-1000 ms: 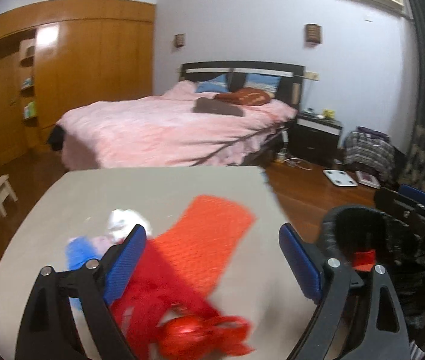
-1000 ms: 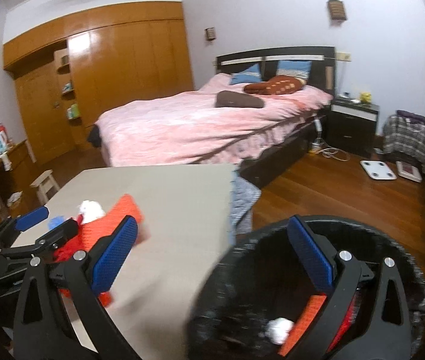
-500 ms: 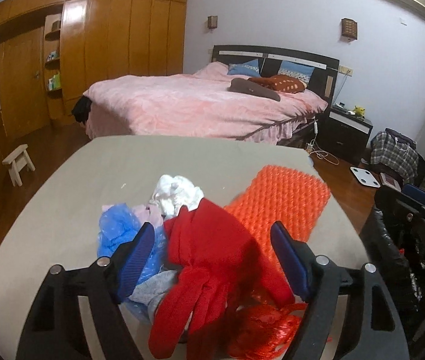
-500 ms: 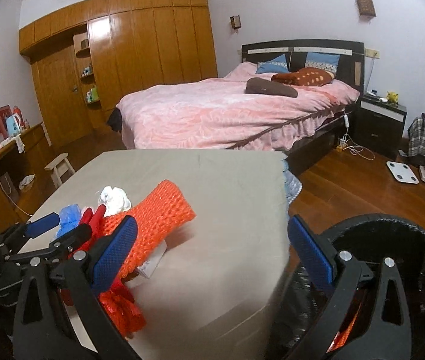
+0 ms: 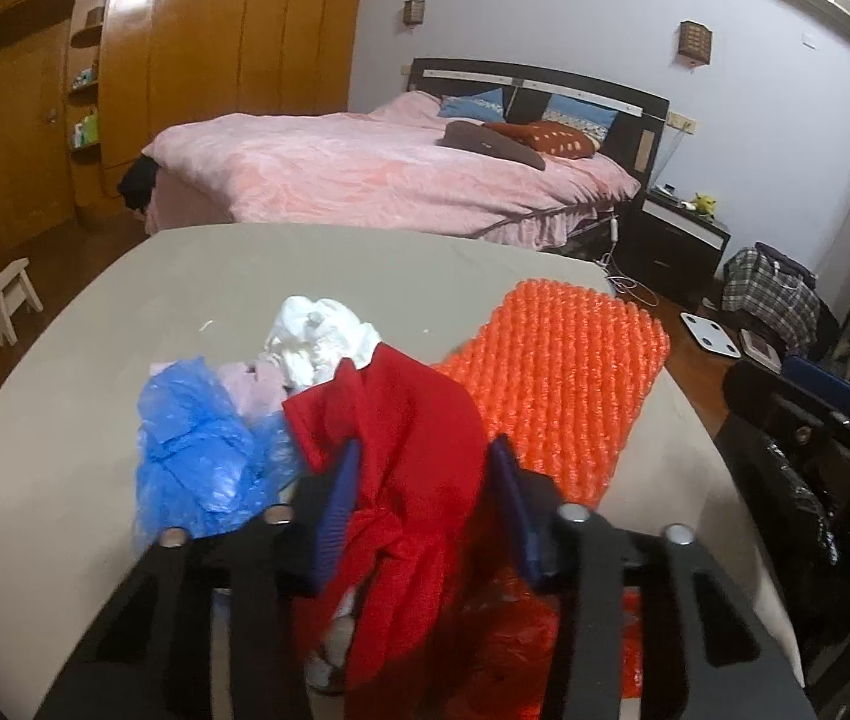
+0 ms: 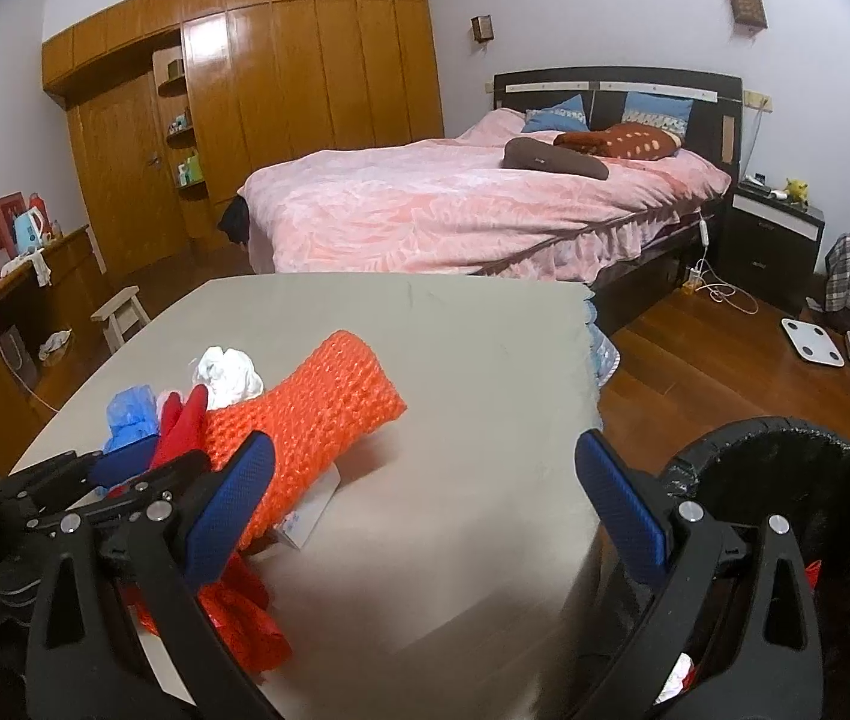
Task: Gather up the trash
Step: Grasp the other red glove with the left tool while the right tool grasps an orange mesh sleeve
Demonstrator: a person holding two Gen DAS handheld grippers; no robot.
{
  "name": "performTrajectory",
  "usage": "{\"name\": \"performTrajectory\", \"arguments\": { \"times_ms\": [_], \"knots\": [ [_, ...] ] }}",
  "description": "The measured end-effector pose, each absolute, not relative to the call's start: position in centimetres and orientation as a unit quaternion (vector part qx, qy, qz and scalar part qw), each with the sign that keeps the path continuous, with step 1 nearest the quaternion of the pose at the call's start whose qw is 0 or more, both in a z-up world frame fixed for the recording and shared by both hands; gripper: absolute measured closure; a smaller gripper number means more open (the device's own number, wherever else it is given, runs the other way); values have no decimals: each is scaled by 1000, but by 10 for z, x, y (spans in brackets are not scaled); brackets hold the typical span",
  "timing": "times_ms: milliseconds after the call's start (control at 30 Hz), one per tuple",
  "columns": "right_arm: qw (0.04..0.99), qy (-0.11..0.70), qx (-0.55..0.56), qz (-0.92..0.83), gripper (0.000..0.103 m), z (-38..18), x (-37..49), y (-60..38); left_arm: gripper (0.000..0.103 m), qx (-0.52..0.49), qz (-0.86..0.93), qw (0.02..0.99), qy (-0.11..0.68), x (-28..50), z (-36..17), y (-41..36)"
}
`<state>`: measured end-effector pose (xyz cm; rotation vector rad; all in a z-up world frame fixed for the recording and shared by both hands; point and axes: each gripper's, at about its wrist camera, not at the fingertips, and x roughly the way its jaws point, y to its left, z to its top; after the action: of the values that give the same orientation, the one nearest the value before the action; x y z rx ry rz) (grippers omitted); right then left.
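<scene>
Left gripper (image 5: 422, 501) jaws just closing (angled downward), right gripper (image 6: 422, 501) jaws wide

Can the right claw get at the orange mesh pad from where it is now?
Probably yes. The right claw stands open with the orange mesh pad just ahead on its left side. Bare table lies between; the left claw works farther left on the red cloth.

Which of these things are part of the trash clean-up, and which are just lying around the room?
Part of the job:
- red cloth, between the left hand-held gripper pads
- blue plastic bag
- white crumpled paper
- orange mesh sheet
- black bin

Just lying about:
- bed
- white stool
- bathroom scale
</scene>
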<state>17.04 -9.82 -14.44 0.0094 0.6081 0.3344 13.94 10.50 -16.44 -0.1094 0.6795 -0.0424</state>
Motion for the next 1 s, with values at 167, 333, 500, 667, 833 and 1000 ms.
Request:
{"name": "performTrajectory", "arguments": {
  "times_ms": [167,333,500,667,833,1000],
  "knots": [
    [937,304,3,171,6,-148,173,-93,87,-53,-22,944,326,139,-162,105],
    [933,313,6,176,6,-151,176,-86,92,-55,-20,945,322,139,-161,109],
    [928,325,7,182,6,-156,183,-78,93,-65,-15,950,304,134,-150,115],
    [922,339,12,186,6,-163,192,-71,93,-62,-8,955,291,134,-140,122],
    [917,350,9,191,6,-169,200,-63,93,-51,-3,956,288,136,-139,125],
    [910,360,5,204,21,-174,206,-56,93,-50,1,957,286,137,-141,128]
  ]
}}
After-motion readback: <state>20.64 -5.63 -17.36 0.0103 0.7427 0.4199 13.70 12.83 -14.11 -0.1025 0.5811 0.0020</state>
